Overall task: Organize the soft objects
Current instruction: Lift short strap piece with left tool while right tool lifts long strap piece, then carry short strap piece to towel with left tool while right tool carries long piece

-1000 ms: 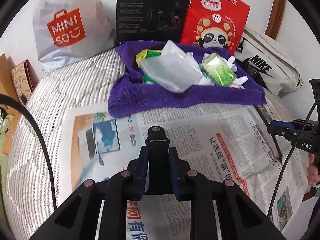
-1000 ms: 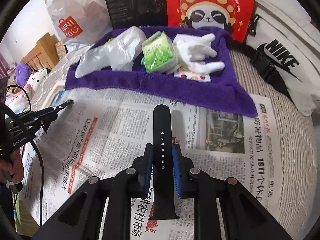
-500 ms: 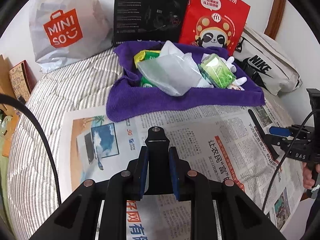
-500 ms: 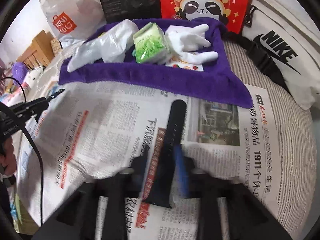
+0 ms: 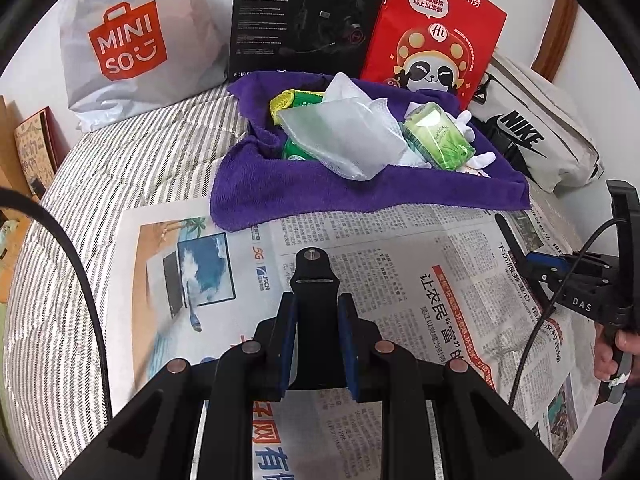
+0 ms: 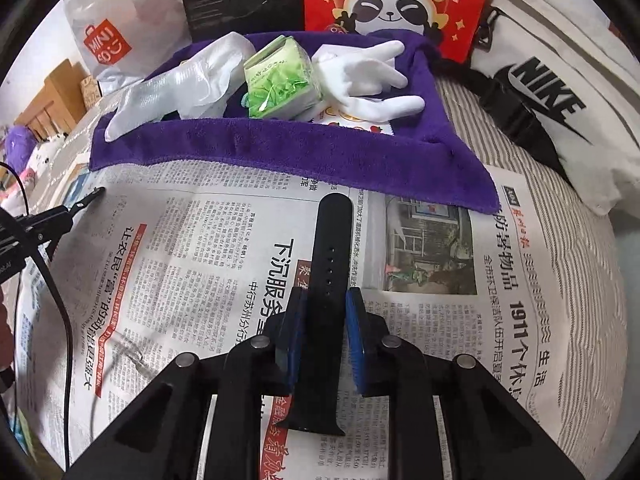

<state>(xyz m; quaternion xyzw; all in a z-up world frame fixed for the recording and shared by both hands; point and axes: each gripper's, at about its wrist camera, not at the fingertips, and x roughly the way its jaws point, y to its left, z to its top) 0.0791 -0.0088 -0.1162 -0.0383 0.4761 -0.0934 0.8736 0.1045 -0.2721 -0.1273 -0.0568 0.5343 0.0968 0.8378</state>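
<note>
Your left tool (image 5: 316, 344) is clamped on a short black strap piece with a metal stud (image 5: 314, 280), held over the newspaper (image 5: 400, 248) spread on the striped bed (image 5: 132, 160). Your right tool (image 6: 323, 340) grips the long black strap with holes (image 6: 331, 248), its far tip reaching almost to the edge of the purple towel (image 6: 320, 152). Only the left view shows the yellow-and-green packet (image 5: 296, 100) tucked at the towel's back left and the green packet (image 5: 294, 152) half hidden under the clear plastic bag (image 5: 340, 140); from the right view these are hidden behind the bag and the green tissue pack (image 6: 280, 80). Only the right view shows the white glove (image 6: 368, 76) clearly, lying on the towel just right of the tissue pack with a fruit-print card (image 6: 360, 124) beneath it; in the left view the glove is only a few fingers poking out behind the pack. The left view also gives you the right tool from the side at the frame's right edge, with your hand on its handle. The right view catches the left tool's tip at its left edge, over the newspaper. Behind the towel stand a Miniso bag (image 5: 132, 48), a black box (image 5: 304, 20), a red panda bag (image 5: 432, 40) and a Nike bag (image 6: 560, 92).
</note>
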